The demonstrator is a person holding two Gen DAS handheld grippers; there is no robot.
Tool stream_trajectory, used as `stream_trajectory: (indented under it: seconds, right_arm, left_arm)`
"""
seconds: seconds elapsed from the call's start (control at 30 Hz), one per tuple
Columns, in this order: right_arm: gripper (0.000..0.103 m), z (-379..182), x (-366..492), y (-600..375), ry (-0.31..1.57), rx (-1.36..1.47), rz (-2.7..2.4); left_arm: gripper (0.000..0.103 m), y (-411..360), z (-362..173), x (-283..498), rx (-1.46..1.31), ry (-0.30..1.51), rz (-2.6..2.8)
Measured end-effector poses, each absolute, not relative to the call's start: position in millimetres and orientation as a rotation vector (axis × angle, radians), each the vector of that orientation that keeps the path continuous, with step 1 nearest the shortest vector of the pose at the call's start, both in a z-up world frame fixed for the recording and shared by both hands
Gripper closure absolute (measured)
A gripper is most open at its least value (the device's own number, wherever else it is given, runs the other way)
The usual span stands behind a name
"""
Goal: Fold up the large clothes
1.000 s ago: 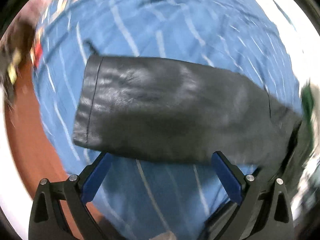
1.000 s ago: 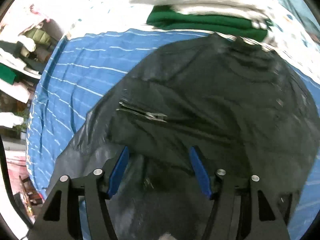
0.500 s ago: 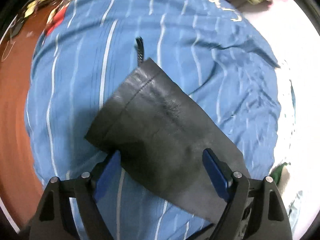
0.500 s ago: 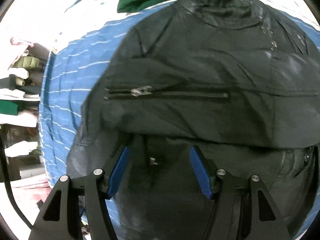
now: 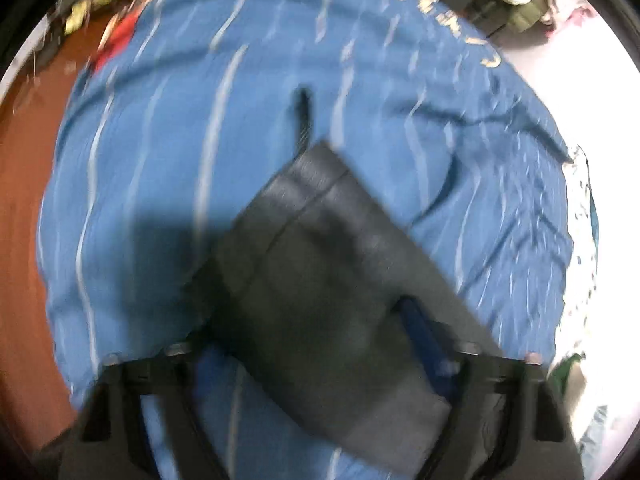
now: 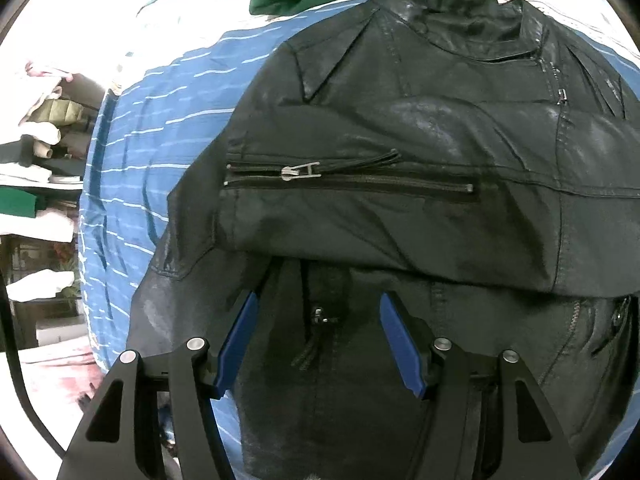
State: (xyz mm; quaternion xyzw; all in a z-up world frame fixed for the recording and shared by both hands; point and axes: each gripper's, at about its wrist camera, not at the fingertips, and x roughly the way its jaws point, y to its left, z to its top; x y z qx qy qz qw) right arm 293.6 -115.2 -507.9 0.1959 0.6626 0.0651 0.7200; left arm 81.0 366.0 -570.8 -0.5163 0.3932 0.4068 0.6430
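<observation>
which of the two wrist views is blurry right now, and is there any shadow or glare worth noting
Left wrist view: smeared by motion blur, sleeve and striped blue sheet soft-edged, with a dark shadow on the sheet left of the sleeve. Right wrist view: sharp, with the zipper crisp, pale sheen on the black jacket, and blown-out white toward the upper left. Both bend at the fisheye rim.
</observation>
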Motion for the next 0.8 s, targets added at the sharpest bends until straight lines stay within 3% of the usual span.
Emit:
stream_trajectory:
  seconds: [0.03, 0.17, 0.2, 0.27, 0.33, 0.43, 0.53, 0.6, 0.63, 0.67, 0.8]
  right_arm:
    - [0.037, -507.8, 294.6, -115.6, 1.463, 0.425, 0.138]
    - [0.041, -501.8, 309.4, -112.8, 1.424, 0.386, 0.114]
    - [0.045, -500.3, 315.8, -110.1, 1.409, 0.375, 0.106]
    - [0.064, -503.4, 330.7, -101.5, 1.393, 0.355, 0.112]
    - [0.07, -516.7, 346.8, -88.9, 1.406, 0.343, 0.123]
    - [0.071, -561.3, 363.4, -61.0, 1.532, 0.281, 0.132]
    - [0.07, -552.2, 366.1, -53.8, 1.534, 0.213, 0.107]
    - [0.05, -534.2, 361.4, -58.0, 1.506, 0.161, 0.086]
    - [0.029, -526.8, 358.1, -61.0, 1.493, 0.114, 0.047]
    - [0.023, -518.3, 354.0, -66.4, 1.47, 0.076, 0.013]
    - [0.023, -501.9, 341.9, -85.2, 1.416, -0.054, -0.074]
  left_arm:
    - [0.09, 374.3, -568.2, 89.6, -1.133, 0.913, 0.926]
    - [0.094, 391.9, -545.5, 112.4, -1.028, 0.9, 0.874]
    - [0.094, 394.0, -535.4, 117.1, -0.998, 0.89, 0.848]
    - [0.095, 395.0, -517.9, 124.1, -0.944, 0.872, 0.809]
    - [0.095, 391.6, -503.0, 136.3, -0.877, 0.864, 0.776]
    - [0.095, 381.4, -483.1, 153.4, -0.771, 0.858, 0.742]
    - [0.096, 363.9, -457.4, 164.1, -0.649, 0.839, 0.726]
    - [0.096, 347.2, -435.8, 177.8, -0.545, 0.817, 0.706]
    - [0.096, 337.8, -425.5, 184.5, -0.49, 0.808, 0.695]
    - [0.096, 324.9, -413.3, 190.5, -0.428, 0.794, 0.681]
    - [0.096, 260.3, -371.7, 217.1, -0.2, 0.73, 0.6]
